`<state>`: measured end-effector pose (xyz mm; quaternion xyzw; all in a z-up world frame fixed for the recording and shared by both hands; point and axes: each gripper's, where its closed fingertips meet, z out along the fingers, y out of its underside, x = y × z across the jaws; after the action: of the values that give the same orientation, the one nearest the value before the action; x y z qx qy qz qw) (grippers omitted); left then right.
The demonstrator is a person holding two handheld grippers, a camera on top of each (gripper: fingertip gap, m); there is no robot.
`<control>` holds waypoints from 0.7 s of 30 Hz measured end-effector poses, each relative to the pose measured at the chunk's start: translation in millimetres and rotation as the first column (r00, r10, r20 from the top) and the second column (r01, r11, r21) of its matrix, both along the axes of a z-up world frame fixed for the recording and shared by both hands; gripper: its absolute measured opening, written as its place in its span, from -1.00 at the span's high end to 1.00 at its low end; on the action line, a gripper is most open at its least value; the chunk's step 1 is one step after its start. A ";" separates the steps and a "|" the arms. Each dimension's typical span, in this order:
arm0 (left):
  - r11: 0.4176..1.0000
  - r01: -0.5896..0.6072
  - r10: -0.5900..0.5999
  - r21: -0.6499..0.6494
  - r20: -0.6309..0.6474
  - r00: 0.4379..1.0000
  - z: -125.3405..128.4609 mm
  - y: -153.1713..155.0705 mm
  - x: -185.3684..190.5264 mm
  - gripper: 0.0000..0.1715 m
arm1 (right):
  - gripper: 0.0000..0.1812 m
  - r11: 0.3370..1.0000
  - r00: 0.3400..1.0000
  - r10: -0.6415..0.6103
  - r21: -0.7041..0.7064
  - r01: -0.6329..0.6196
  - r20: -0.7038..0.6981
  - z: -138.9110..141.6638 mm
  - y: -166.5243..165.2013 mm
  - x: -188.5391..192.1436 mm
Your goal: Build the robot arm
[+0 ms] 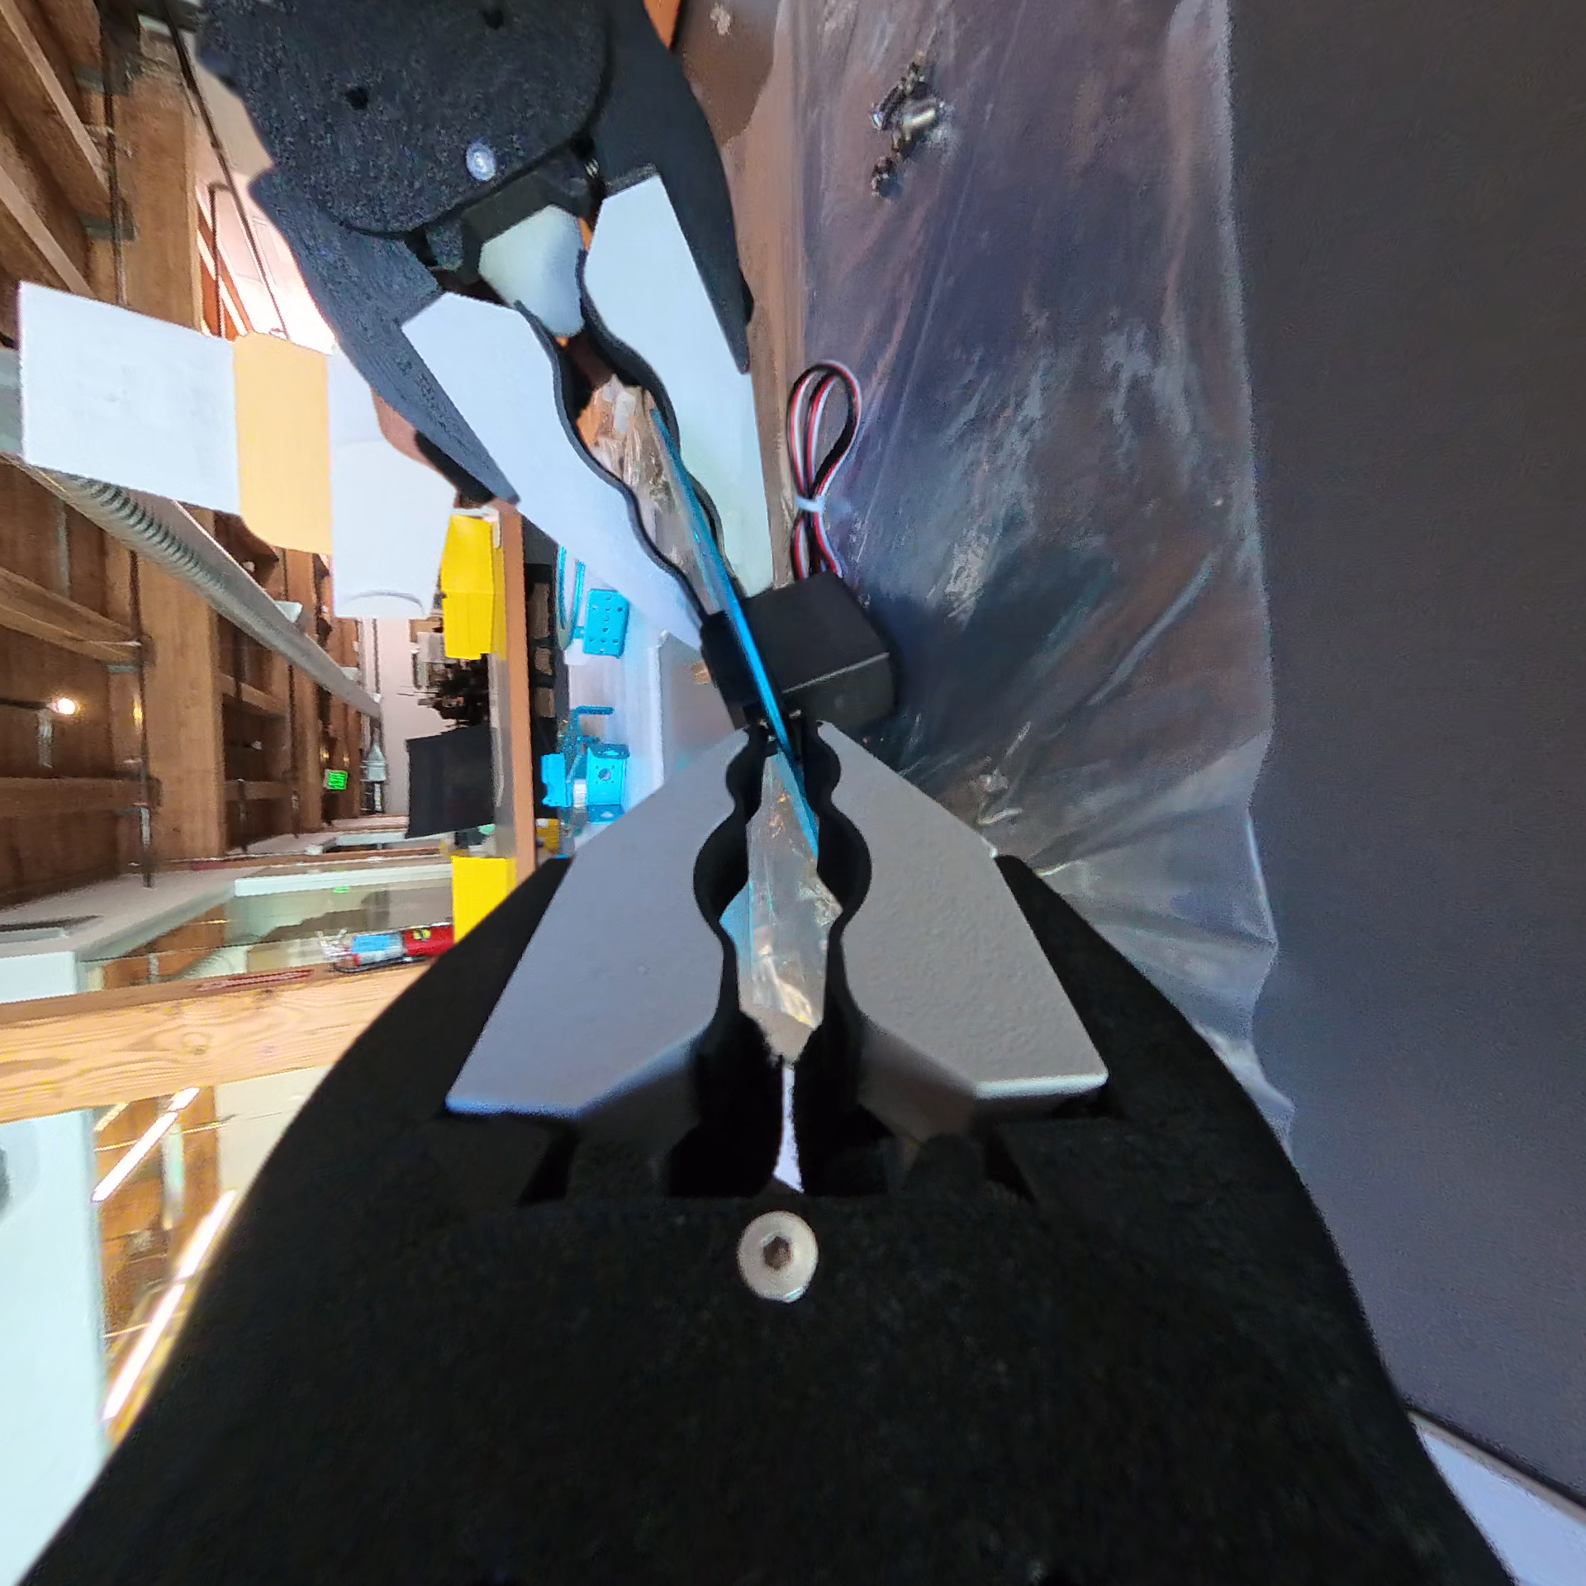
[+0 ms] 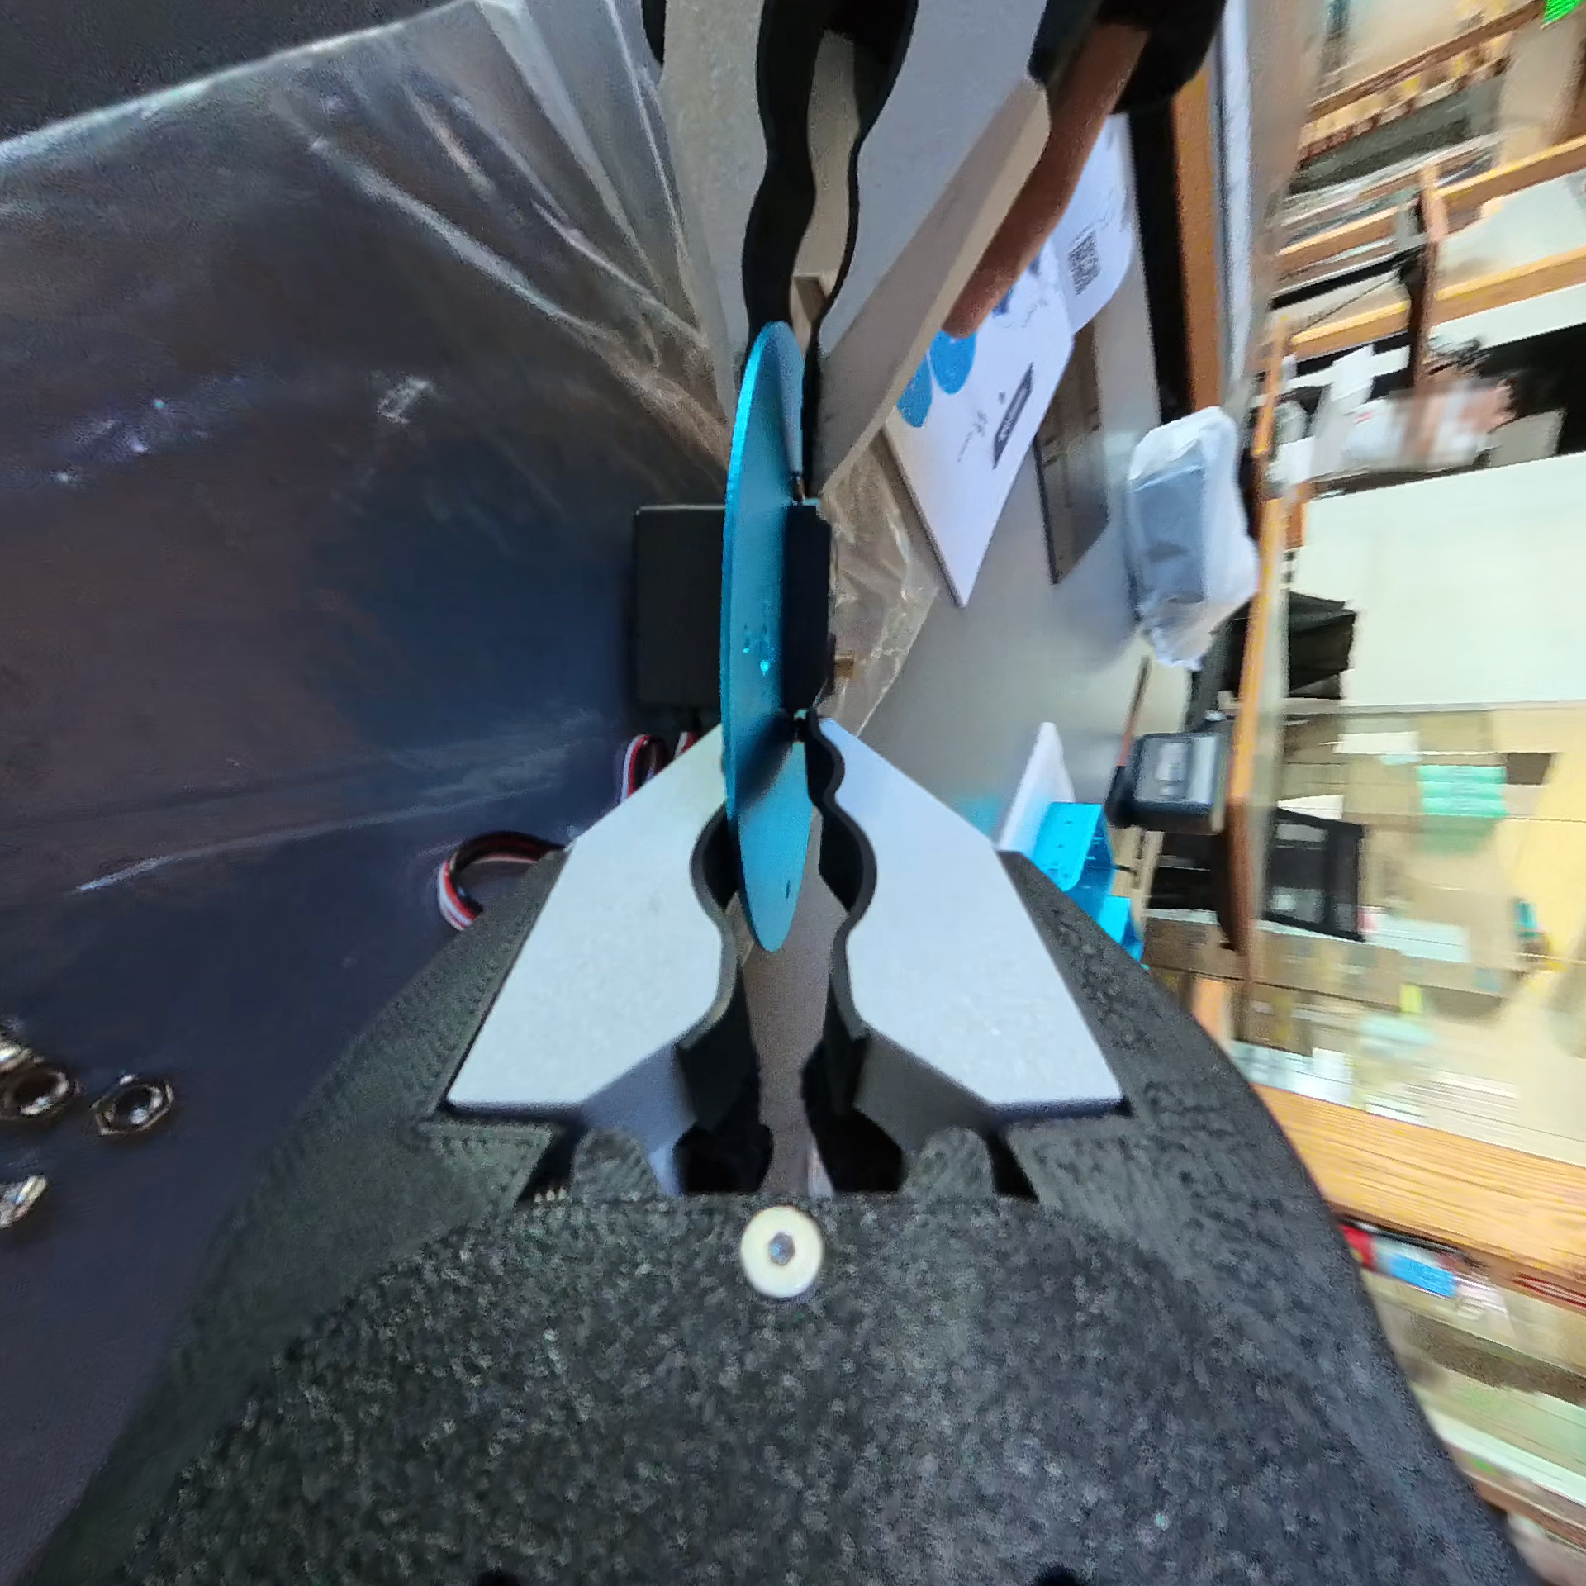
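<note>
The blue disc [image 2: 764, 635] is seen almost edge-on in both views, so its face and the holes in it can hardly be made out, and the black box [image 1: 815, 652] fixed through it is half hidden behind the disc. The left gripper [image 1: 777, 738] is closed at its tips on the edge of the disc, with a strip of clear plastic bag [image 1: 1030, 515] caught between its grey fingers [image 1: 618, 944]. The right gripper [image 2: 802, 729] is likewise clamped on the rim of the disc, its tips pressed together there; in the left wrist view it [image 1: 687, 515] is seen coming in from above, its upper part cut off by the frame. A looped red, white and black wire [image 1: 820, 481] is seen inside the bag beside the box. Loose nuts [image 2: 133, 1107] lie at the left edge of the right wrist view, partly cut off. A printed leaflet [image 2: 1013, 412] is partly covered by a brown bar. The shelves to the side are blurred. Little room is left between the two grippers; they nearly meet at the disc.
</note>
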<state>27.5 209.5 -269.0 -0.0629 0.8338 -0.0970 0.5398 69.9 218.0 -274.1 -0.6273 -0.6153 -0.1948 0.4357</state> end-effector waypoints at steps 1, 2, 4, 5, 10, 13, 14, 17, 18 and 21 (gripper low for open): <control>1.000 -0.003 0.003 -0.022 -0.007 1.000 0.2 0.7 0.3 0.91 | 0.90 0.999 1.000 -0.005 -0.038 0.004 -0.026 -0.5 0.8 0.2; 0.999 -0.007 0.006 -0.048 -0.012 1.000 0.9 1.2 0.7 0.91 | 0.90 0.998 0.999 -0.003 -0.059 0.000 -0.045 -0.2 1.7 0.7; 0.995 -0.016 0.013 -0.102 -0.030 0.999 2.8 1.6 1.4 0.91 | 0.90 0.997 0.997 0.011 -0.078 -0.017 -0.076 0.4 3.3 1.4; 0.991 -0.020 0.015 -0.131 -0.041 0.999 4.5 1.9 1.8 0.91 | 0.90 0.996 0.994 0.011 -0.092 -0.021 -0.105 0.8 4.1 1.6; 0.946 -0.047 0.014 -0.321 -0.107 0.994 15.8 5.8 6.9 0.91 | 0.92 0.973 0.963 -0.041 -0.231 -0.022 -0.265 6.5 7.6 5.7; 0.908 -0.065 0.007 -0.413 -0.140 0.990 21.4 9.3 9.8 0.91 | 0.92 0.949 0.934 -0.089 -0.313 -0.026 -0.347 9.2 10.0 8.0; 0.895 -0.071 0.005 -0.439 -0.149 0.989 23.1 10.7 10.7 0.91 | 0.92 0.939 0.920 -0.108 -0.341 -0.029 -0.376 10.2 10.8 8.8; 0.851 -0.090 -0.003 -0.517 -0.176 0.984 27.8 14.6 12.9 0.91 | 0.92 0.906 0.877 -0.159 -0.419 -0.052 -0.453 12.8 12.9 10.5; 0.832 -0.096 -0.009 -0.546 -0.187 0.982 29.3 15.7 13.3 0.91 | 0.92 0.895 0.862 -0.171 -0.441 -0.066 -0.476 13.7 13.2 10.8; 0.744 -0.122 -0.043 -0.657 -0.229 0.972 35.3 19.0 13.7 0.92 | 0.91 0.841 0.806 -0.223 -0.526 -0.125 -0.548 18.3 11.8 10.4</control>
<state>41.2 228.5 -233.8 -0.2799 0.7989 -0.3691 0.3836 80.3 229.8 -255.8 -0.7687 -0.4613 0.1786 0.4054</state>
